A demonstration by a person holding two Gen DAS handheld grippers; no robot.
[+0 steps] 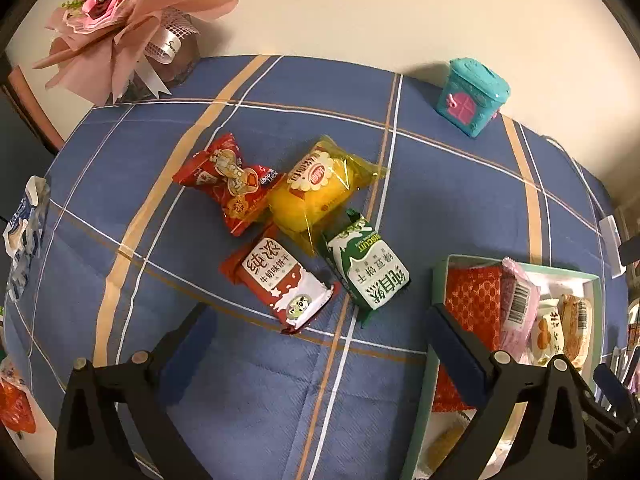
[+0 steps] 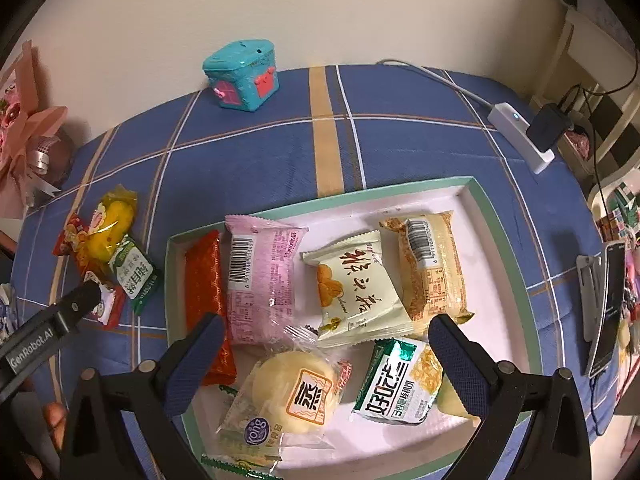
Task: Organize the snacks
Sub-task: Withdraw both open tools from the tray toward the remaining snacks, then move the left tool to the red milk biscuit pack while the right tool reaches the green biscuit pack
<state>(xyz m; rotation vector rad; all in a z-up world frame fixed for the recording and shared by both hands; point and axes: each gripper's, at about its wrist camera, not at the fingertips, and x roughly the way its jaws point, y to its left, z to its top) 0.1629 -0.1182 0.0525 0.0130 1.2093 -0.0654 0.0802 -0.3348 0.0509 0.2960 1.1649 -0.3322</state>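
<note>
Several loose snack packs lie on the blue plaid tablecloth: a red candy bag, a yellow pack, a red-and-white biscuit pack and a green biscuit pack. My left gripper is open and empty, just short of the two biscuit packs. A white box with a green rim holds several snacks, among them a pink pack and a steamed-bun pack. My right gripper is open and empty above the box. The left gripper's arm also shows in the right wrist view.
A teal toy box and a pink bouquet stand at the table's back edge by the wall. A white power strip with a cable and a phone on a stand sit at the right. A blue-white wrapper lies at the left edge.
</note>
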